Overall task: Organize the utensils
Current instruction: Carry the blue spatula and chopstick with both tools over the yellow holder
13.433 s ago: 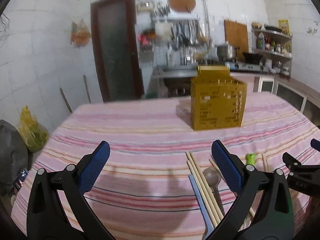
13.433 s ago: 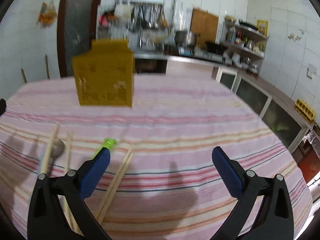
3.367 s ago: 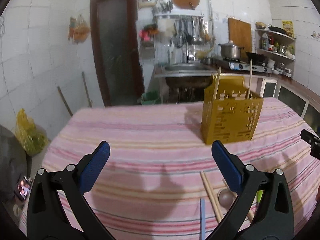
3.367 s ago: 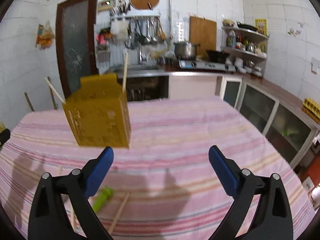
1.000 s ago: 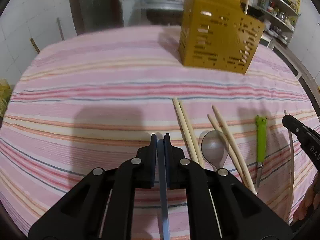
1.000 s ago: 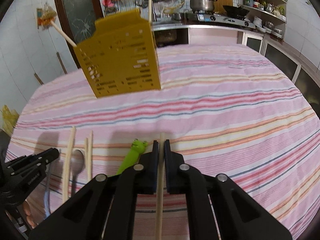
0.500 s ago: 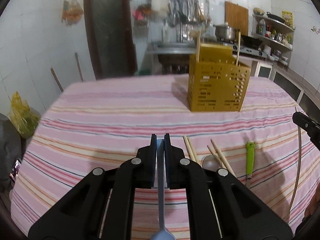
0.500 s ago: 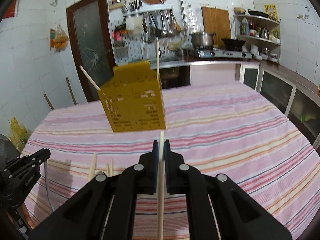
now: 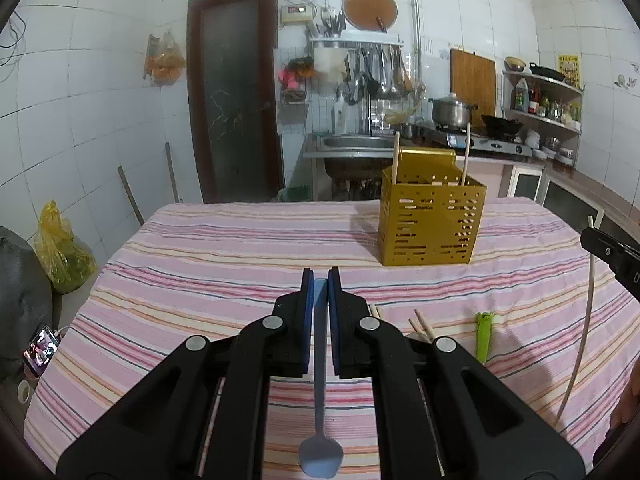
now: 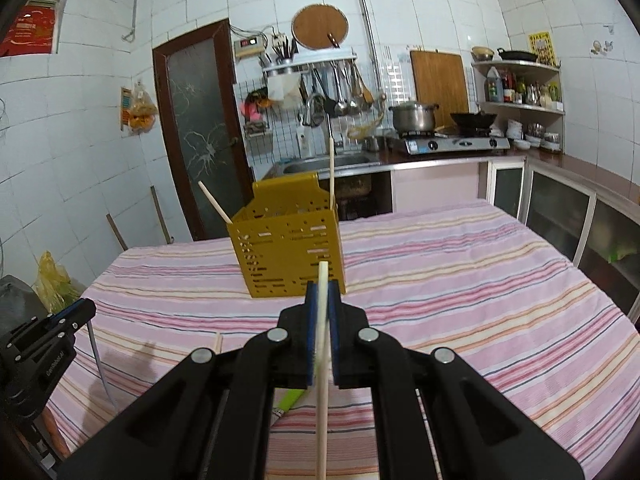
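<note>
Utensils first: both tongs are off the cloth now, way higher than a second ago when they were down low pinching stuff on the table. The left tongs [image 9: 320, 280] are pinched on the blue spoon [image 9: 320, 392], handle up between the pads, bowl hanging down toward the camera. The right tongs [image 10: 321, 292] are clamped on a chopstick [image 10: 322, 380], which runs straight down through the pads and pokes out a bit above them. Both point level at the yellow holder [image 9: 430, 222], which sits ahead and a bit right of the left tongs, and dead ahead, slightly left, of the right ones. It's got two chopsticks [image 10: 331, 168] standing in it. Still on the striped cloth [image 9: 224, 256], just right of the left tongs: loose chopsticks [image 9: 422, 322] and the green-handled tool [image 9: 484, 336].
</note>
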Motion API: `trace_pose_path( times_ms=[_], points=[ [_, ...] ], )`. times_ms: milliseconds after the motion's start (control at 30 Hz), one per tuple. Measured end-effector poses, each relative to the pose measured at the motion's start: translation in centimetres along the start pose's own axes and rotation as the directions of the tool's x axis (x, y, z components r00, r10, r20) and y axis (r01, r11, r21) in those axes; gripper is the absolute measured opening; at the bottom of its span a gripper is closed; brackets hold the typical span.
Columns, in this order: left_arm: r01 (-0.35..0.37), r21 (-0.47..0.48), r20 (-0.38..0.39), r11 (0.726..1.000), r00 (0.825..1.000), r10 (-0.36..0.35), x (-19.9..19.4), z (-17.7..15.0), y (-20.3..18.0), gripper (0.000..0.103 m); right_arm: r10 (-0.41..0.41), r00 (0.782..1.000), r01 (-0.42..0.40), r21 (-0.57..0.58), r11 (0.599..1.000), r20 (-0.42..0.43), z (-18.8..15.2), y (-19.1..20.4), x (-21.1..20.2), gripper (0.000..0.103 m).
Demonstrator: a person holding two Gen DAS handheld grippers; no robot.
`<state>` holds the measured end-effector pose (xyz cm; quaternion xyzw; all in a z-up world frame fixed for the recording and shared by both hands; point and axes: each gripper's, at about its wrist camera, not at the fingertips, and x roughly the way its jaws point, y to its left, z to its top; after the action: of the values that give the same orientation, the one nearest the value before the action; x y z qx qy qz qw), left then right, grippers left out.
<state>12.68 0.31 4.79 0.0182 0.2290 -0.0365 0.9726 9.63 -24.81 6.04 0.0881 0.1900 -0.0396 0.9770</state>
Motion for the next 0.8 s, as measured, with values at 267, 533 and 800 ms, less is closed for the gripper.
trace_pose_path(
  times_ms=[267, 533, 800],
  points=[
    [0.032, -0.023, 0.050, 0.999, 0.998, -0.031, -2.0, 0.4, 0.5, 0.006, 0.010, 0.998, -0.009, -0.015, 1.000, 0.065, 0.6, 0.1, -2.0, 0.006],
    [0.063, -0.021, 0.115, 0.998, 0.992, -0.060, -3.6, 1.5, 0.3, 0.006, 0.006, 0.996, -0.003, -0.029, 1.000, 0.091, 1.5, 0.1, -2.1, 0.006],
    [0.086, -0.014, 0.139, 0.996, 0.987, -0.084, -3.1, 3.1, -0.5, 0.006, -0.006, 0.995, 0.009, -0.035, 0.999, 0.095, 2.3, 0.0, -1.7, 0.006]
  ],
)
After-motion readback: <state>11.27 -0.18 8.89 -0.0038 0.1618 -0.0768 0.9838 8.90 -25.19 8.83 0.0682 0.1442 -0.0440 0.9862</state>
